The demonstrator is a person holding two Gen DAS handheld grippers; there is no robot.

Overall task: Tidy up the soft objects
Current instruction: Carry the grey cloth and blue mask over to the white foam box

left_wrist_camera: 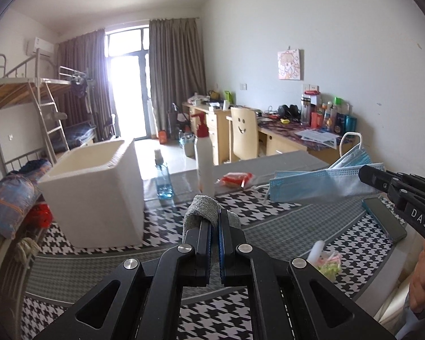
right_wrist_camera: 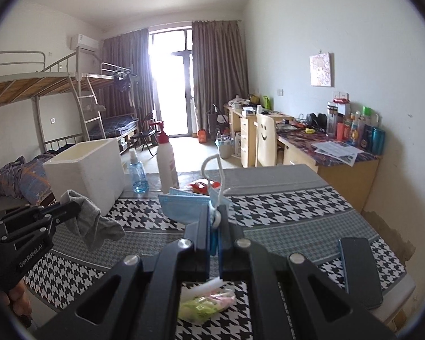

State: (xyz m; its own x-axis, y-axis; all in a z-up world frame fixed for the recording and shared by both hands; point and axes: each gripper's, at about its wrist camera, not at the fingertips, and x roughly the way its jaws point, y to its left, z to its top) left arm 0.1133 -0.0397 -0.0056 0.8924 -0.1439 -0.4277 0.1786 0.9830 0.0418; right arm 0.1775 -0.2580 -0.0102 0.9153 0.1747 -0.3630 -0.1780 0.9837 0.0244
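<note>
Holding a sock and masks above the counter [left_wrist_camera: 283,226].
Left hand-held gripper [left_wrist_camera: 214,218] pinching grey sock [right_wrist_camera: 93,221], dangling only in right view; right hand-held gripper [right_wrist_camera: 214,215] clamping blue masks [left_wrist_camera: 317,182].

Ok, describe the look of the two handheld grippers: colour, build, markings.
Both are matte black linkage frames with silver pivot bolts and cut-out arms. The left gripper has blue pads inside its fingers and white "GenRobot.AI" lettering on its side. The right gripper also has blue pads; its side reads "DAS". No cables are visible.

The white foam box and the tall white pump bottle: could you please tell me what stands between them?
A clear spray bottle of blue liquid stands between the white foam box and the pump bottle, seen in both wrist views.
</note>
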